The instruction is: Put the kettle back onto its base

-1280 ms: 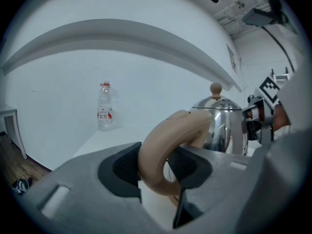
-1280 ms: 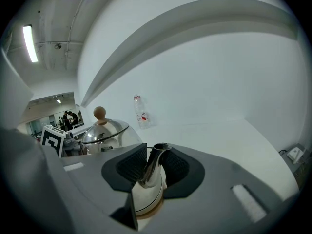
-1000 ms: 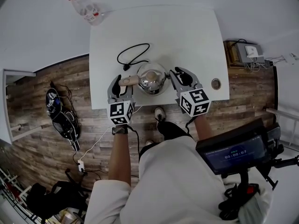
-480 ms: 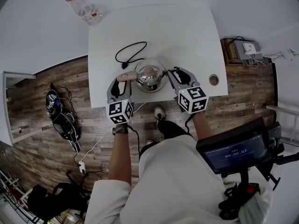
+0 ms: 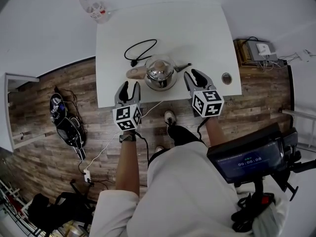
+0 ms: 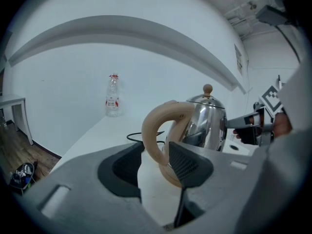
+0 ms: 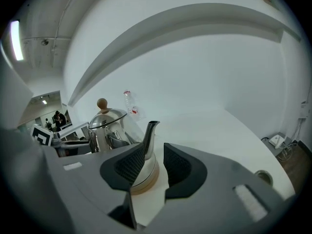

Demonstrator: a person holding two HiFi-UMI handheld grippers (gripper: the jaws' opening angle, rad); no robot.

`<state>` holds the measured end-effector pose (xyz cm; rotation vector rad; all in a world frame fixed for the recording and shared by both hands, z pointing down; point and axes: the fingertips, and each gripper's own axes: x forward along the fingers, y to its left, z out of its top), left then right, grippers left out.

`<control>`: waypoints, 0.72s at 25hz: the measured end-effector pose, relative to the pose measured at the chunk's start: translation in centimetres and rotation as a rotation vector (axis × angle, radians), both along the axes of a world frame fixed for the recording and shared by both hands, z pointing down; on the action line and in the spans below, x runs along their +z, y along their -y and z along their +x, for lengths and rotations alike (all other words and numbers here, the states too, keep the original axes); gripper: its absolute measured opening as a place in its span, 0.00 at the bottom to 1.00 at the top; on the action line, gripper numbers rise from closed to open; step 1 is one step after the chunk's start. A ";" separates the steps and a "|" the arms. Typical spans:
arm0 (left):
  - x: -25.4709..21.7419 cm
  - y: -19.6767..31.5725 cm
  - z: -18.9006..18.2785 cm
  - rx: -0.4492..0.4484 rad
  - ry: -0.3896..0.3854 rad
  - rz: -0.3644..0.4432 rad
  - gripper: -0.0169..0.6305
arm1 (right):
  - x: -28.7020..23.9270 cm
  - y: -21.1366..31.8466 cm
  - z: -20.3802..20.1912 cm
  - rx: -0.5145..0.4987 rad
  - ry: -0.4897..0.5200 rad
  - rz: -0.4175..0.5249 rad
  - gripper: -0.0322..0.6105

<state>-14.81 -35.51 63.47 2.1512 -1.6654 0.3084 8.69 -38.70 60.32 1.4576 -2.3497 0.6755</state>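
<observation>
The white surface [image 5: 197, 38] carries the steel kettle [image 5: 160, 74], upright near the front edge on a tan ring [image 7: 145, 180], with its handle [image 5: 134, 73] to the left and its spout [image 5: 183, 66] to the right. The left claw [image 5: 129, 86] sits just short of the handle and the right claw [image 5: 193, 75] just short of the spout. Both have just been spreading and stand wide, gripping nothing. A black cord [image 5: 140, 51] loops behind the kettle.

A clear bottle [image 5: 93, 7] stands at the white table's [image 5: 197, 33] far left corner. Perhaps a dark bag [image 5: 61, 120] lies on the floor, left.
</observation>
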 end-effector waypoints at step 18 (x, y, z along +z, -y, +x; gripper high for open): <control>-8.8 -12.1 1.5 0.090 0.096 0.145 0.04 | -8.2 -13.3 -0.7 0.087 -0.152 0.148 0.10</control>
